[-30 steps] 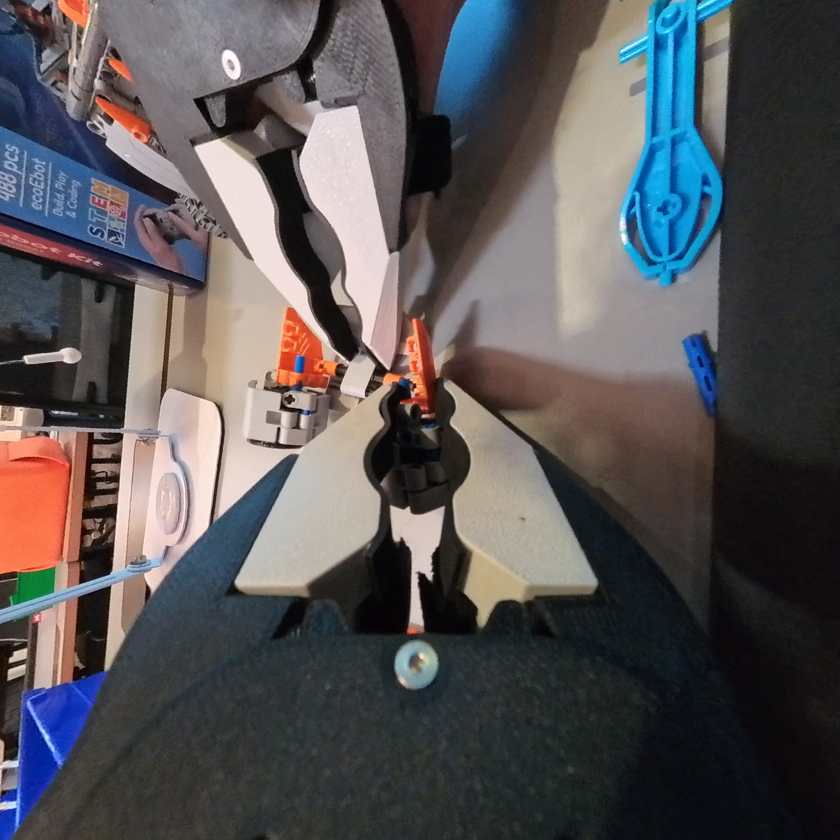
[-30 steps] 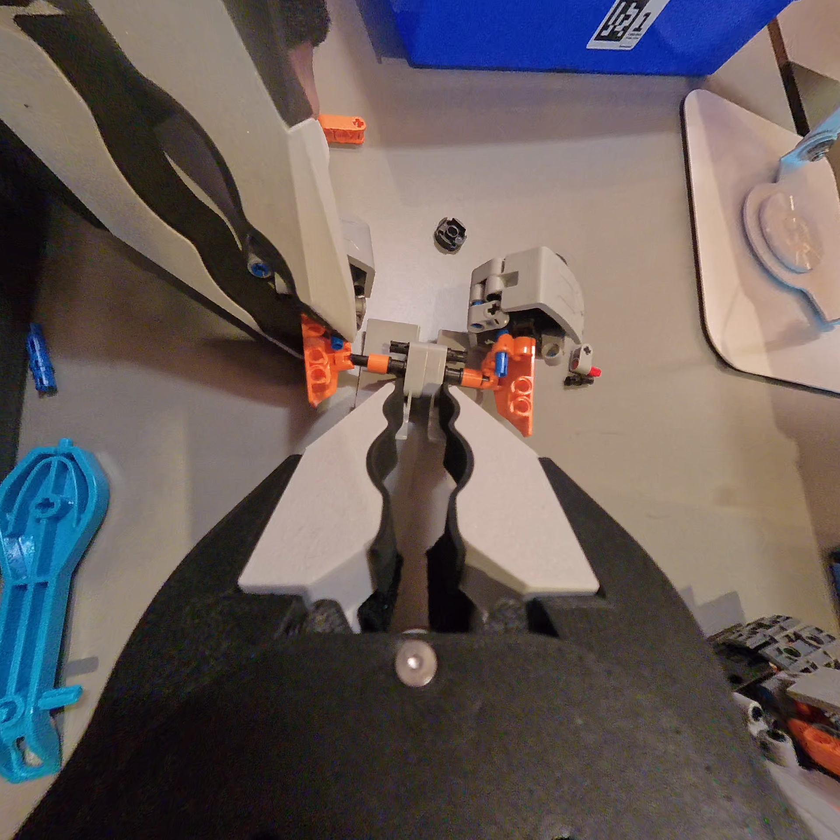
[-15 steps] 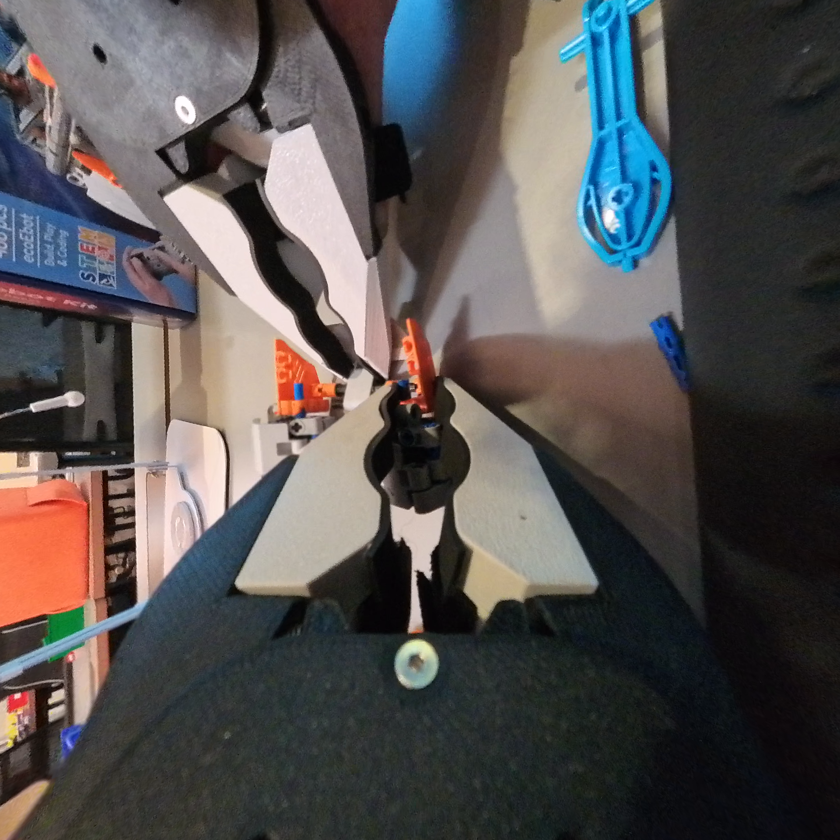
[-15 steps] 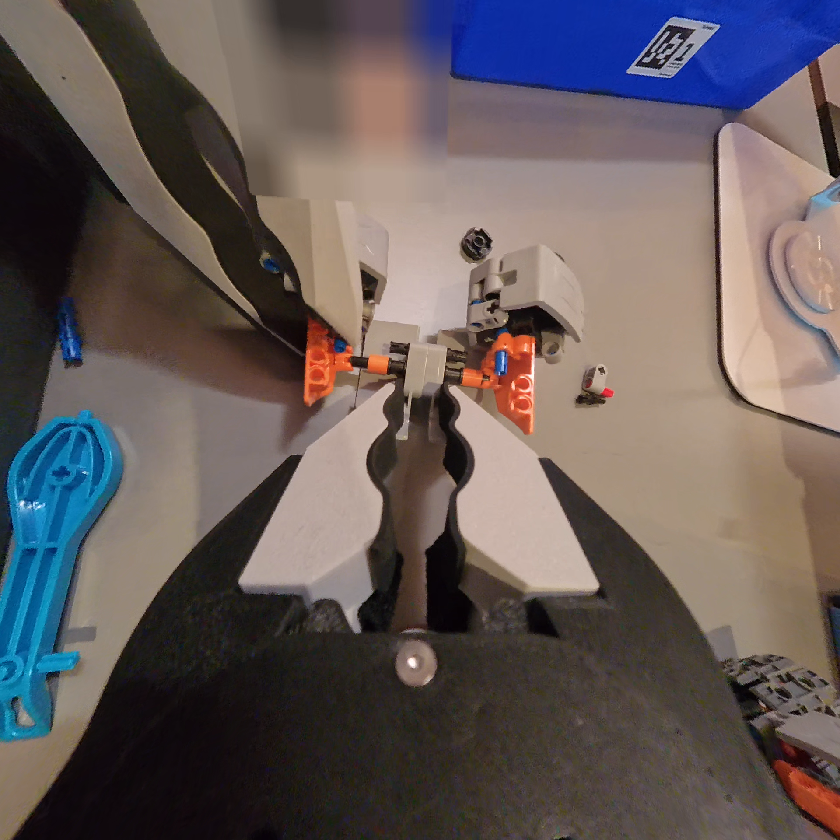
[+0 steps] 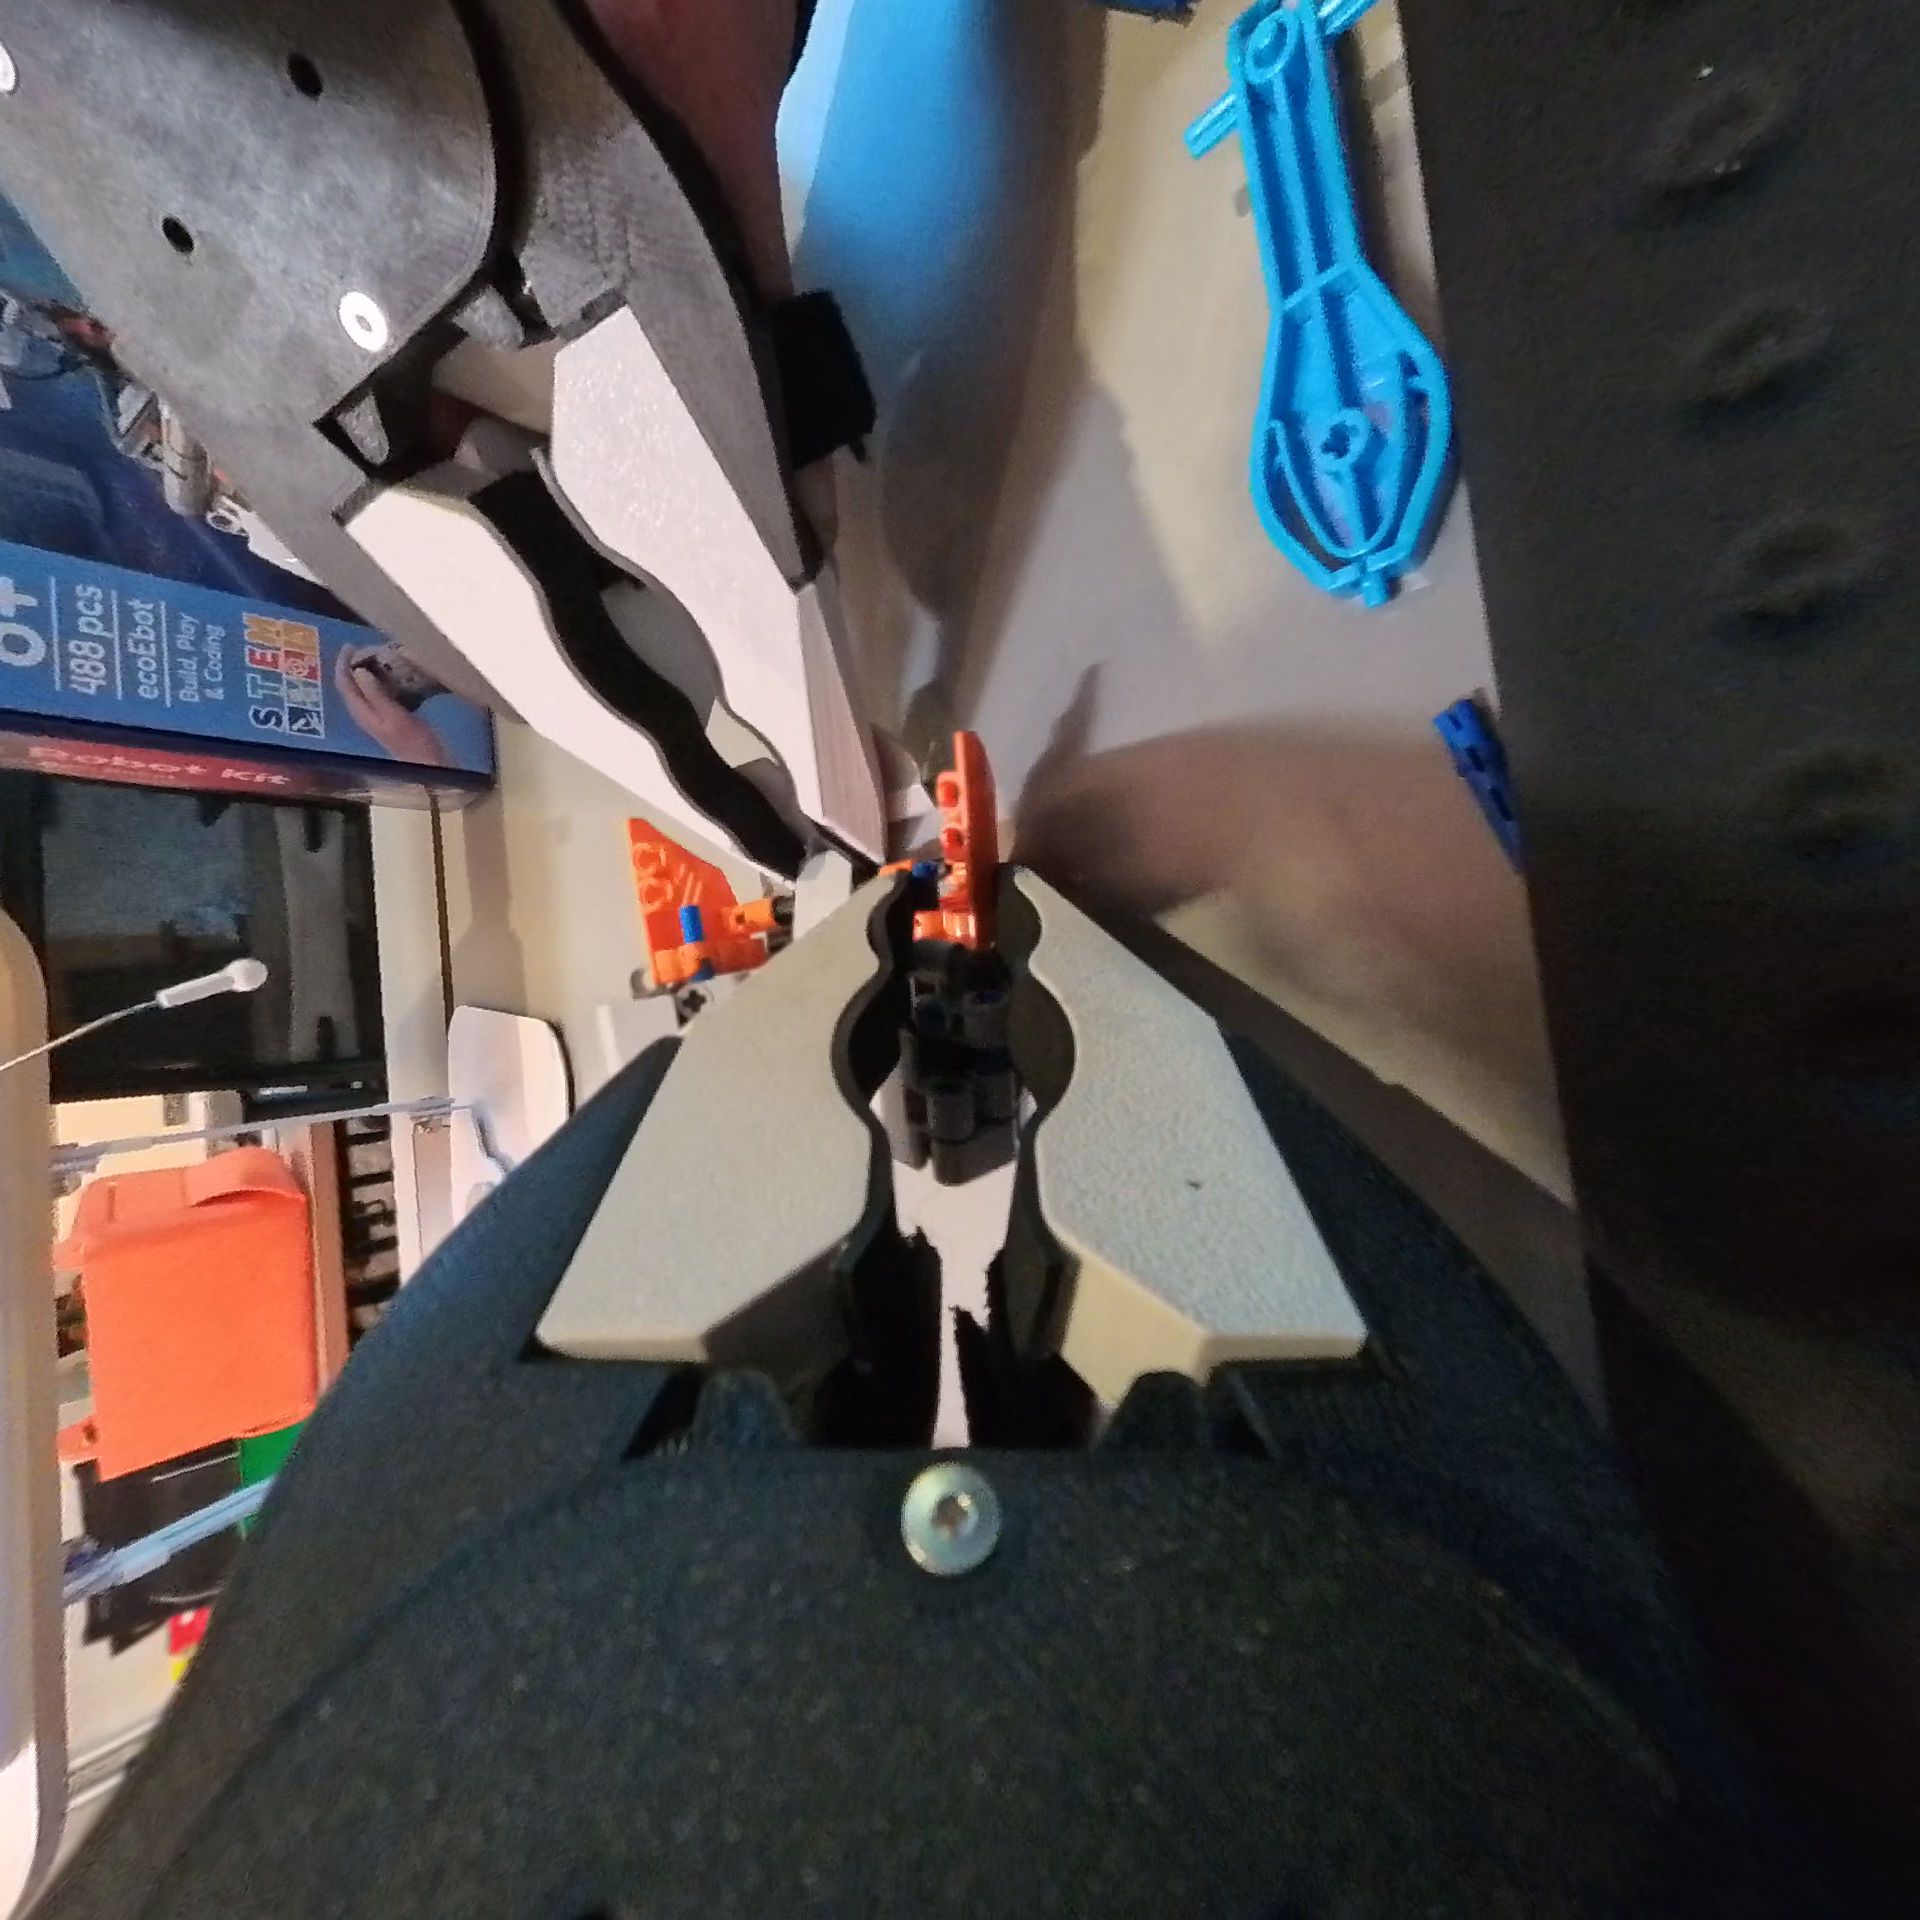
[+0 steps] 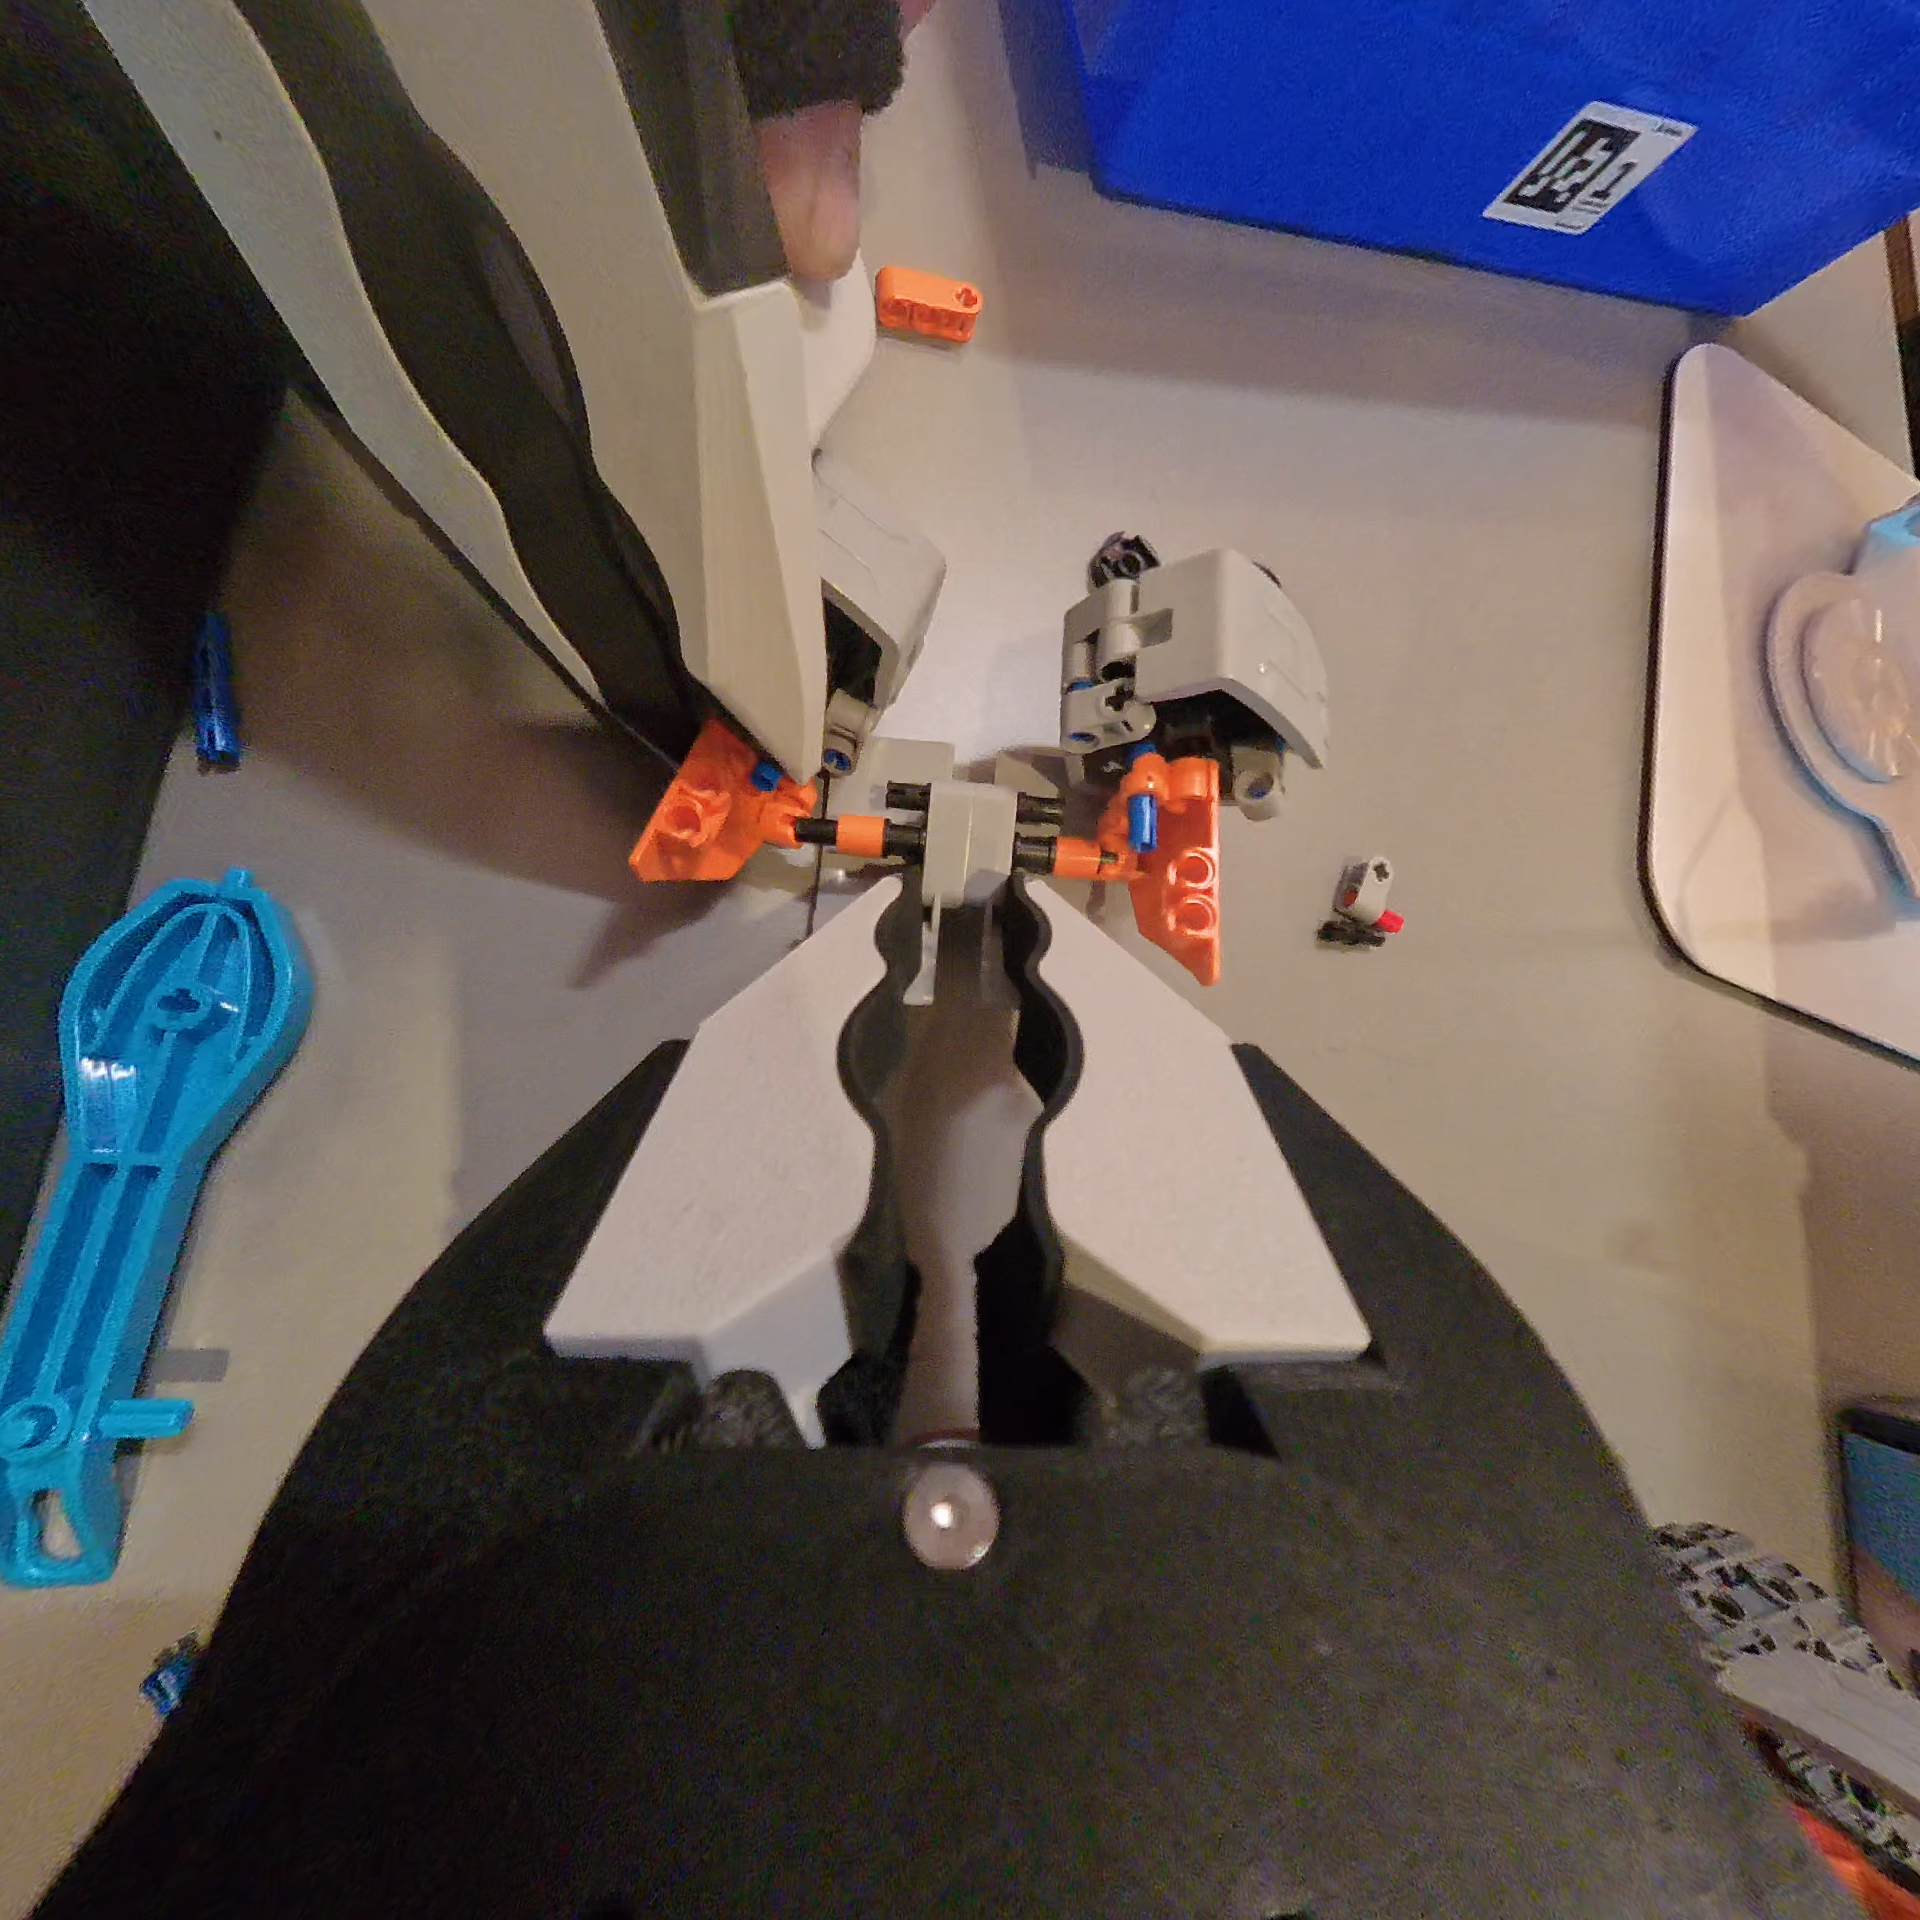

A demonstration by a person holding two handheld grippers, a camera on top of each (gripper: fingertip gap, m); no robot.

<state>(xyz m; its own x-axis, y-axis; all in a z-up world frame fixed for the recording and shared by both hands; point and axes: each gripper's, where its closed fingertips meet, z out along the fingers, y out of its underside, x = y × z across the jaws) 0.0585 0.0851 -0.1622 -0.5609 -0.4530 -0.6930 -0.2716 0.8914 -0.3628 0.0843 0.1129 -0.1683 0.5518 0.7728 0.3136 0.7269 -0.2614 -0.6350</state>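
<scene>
In the left wrist view, the left gripper [image 5: 951, 894] is clamped on the brick assembly's [image 5: 961, 997] orange-and-black end; twisting could pop its pins.

In the right wrist view, the right gripper [image 6: 961, 894] pinches the assembly's grey centre block [image 6: 966, 831], mid-table [image 6: 1455, 499], beside a blue tool [image 6: 135, 1174].

A pale table [image 6: 1403, 468] carries a blue plastic tool [image 6: 135, 1174], an orange beam [image 6: 927, 301] and a blue bin [image 6: 1455, 114].
</scene>
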